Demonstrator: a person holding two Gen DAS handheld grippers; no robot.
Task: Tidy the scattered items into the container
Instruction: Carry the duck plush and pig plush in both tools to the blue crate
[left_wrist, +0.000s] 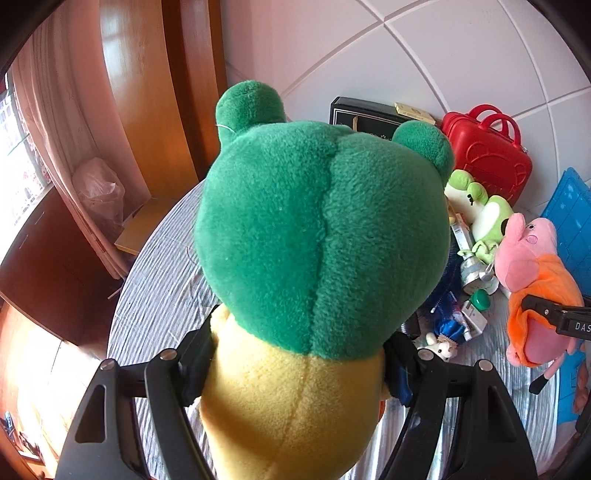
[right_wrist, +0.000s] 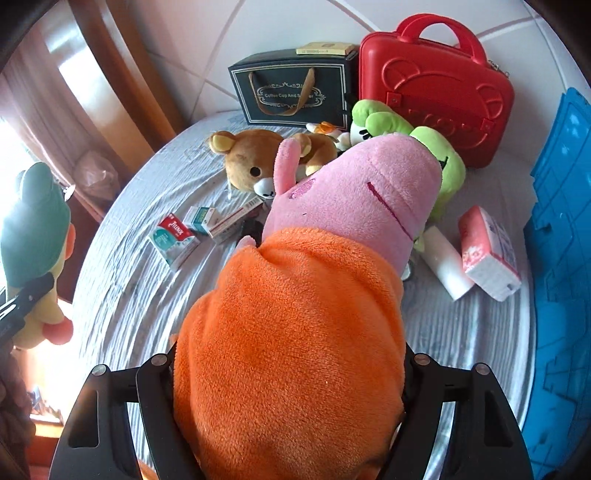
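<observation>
While the left gripper (left_wrist: 295, 373) jaws clamp the green-headed plush (left_wrist: 317, 236), the right gripper (right_wrist: 288, 373) jaws hold the pink pig plush (right_wrist: 295, 314).

Green-headed plush (left_wrist: 317, 236): green head with 2 round ears, yellow body, seen from behind, upright, held off the bed.
Pink pig plush (right_wrist: 332, 229): pink head, orange dress, snout pointing away, raised above the bed.
Blue container (right_wrist: 561, 236): at the right edge of the bed, wall ribbed.
Brown bear plush (right_wrist: 255, 162): lying on the sheet beside small boxes (right_wrist: 173, 240).
</observation>
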